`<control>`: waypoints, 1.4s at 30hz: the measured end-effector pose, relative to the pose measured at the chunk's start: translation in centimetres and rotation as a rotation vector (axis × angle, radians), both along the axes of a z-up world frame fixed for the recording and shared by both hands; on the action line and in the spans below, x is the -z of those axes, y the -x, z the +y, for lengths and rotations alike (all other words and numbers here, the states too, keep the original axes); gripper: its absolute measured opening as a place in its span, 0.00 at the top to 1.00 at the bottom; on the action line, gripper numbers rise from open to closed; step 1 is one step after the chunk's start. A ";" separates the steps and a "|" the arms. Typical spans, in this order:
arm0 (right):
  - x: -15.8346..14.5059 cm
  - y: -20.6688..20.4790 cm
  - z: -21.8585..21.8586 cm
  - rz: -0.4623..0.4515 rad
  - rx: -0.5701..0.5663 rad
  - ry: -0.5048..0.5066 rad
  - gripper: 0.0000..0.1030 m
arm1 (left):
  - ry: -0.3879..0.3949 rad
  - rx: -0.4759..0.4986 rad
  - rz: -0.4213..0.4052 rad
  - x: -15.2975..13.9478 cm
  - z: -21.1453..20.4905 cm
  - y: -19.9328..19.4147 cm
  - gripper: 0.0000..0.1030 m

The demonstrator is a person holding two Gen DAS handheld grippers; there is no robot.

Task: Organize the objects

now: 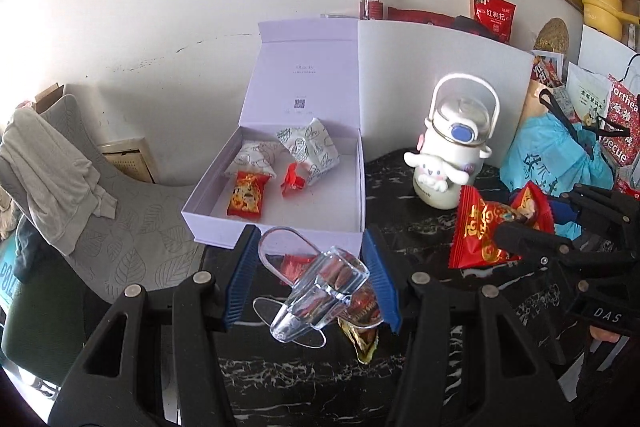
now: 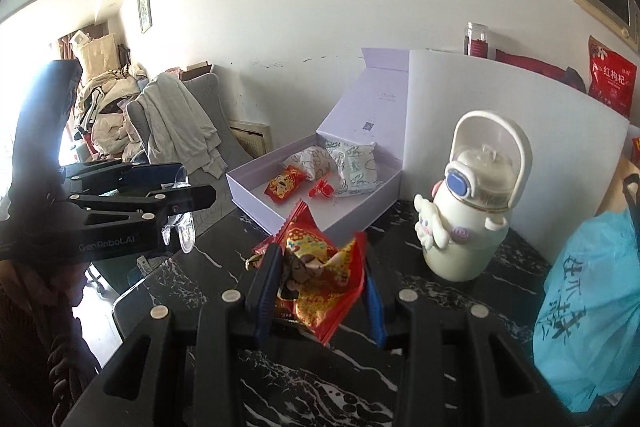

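Observation:
An open lilac box (image 1: 276, 227) (image 2: 280, 203) stands on the black marble table. It holds two white printed packets (image 1: 308, 147), a red-yellow snack packet (image 1: 246, 195) and a small red item (image 1: 291, 181). My left gripper (image 1: 312, 283) is shut on a clear plastic scoop-like holder (image 1: 316, 291) just in front of the box; the left gripper also shows in the right wrist view (image 2: 176, 195). A dark snack wrapper (image 1: 360, 331) lies under it. My right gripper (image 2: 320, 287) is shut on a red-gold snack packet (image 2: 320, 275) (image 1: 484, 231), held above the table right of the box.
A white cartoon-dog water bottle (image 1: 452, 155) (image 2: 468, 203) stands right of the box. A blue plastic bag (image 1: 552, 155) (image 2: 592, 311) and paper bags crowd the right edge. A white board (image 1: 440, 75) stands behind. A grey chair (image 1: 100, 211) with clothes is to the left.

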State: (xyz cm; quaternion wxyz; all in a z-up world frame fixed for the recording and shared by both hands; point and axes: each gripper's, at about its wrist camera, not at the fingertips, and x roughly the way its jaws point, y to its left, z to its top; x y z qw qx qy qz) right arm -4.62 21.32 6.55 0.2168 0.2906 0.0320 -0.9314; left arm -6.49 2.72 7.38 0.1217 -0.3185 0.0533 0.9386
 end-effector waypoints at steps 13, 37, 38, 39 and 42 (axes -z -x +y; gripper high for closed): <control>-0.9 4.5 -2.2 0.007 -0.042 -0.038 0.63 | -0.003 0.004 -0.011 0.1 -1.1 5.1 0.50; 0.6 13.2 -6.3 -0.003 -0.137 -0.031 0.63 | -0.044 0.021 -0.113 4.3 -3.4 14.5 0.72; 1.0 13.2 -6.4 -0.009 -0.140 -0.035 0.63 | -0.048 0.018 -0.117 4.5 -3.5 14.3 0.72; 1.3 13.3 -6.5 -0.017 -0.146 -0.037 0.63 | -0.056 0.020 -0.117 4.9 -3.6 14.1 0.72; 2.3 13.4 -6.4 -0.044 -0.149 -0.034 0.63 | -0.059 -0.006 -0.117 5.6 -4.2 13.5 0.72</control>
